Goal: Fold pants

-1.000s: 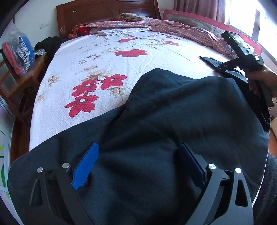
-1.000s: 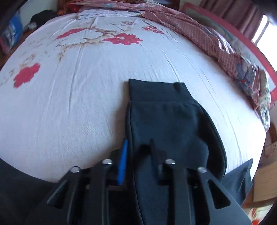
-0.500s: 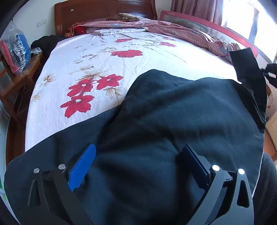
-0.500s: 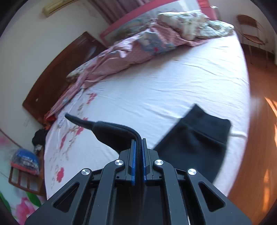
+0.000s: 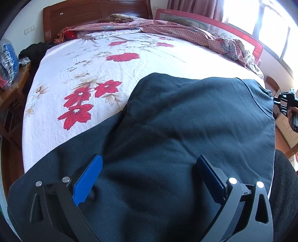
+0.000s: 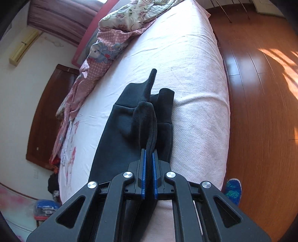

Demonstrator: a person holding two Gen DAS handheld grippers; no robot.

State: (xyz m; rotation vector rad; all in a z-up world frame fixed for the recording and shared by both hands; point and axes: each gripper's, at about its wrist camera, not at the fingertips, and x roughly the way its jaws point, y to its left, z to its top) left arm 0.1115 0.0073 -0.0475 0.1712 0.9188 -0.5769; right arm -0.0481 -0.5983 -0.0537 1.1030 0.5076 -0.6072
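The dark navy pants (image 5: 186, 121) lie spread across the near half of the bed. My left gripper (image 5: 149, 178) is open, its blue pads wide apart just above the cloth. In the right wrist view my right gripper (image 6: 148, 158) is shut on a fold of the pants (image 6: 145, 119) near the ribbed cuffs (image 6: 165, 104), which rest on the white sheet. The right gripper also shows at the far right edge of the left wrist view (image 5: 286, 104).
The bed (image 5: 78, 61) has a white sheet with red flowers. A crumpled pink quilt (image 5: 186, 31) lies along the far side by the wooden headboard (image 5: 93, 14). Wooden floor (image 6: 260, 93) runs beside the bed, with a blue slipper (image 6: 232, 189). A side table with bags (image 5: 7, 63) stands at the left.
My right gripper, shut on the pant-leg end, has carried it over and down onto the other leg at the bed's edge. My left gripper has stayed open over the cloth.
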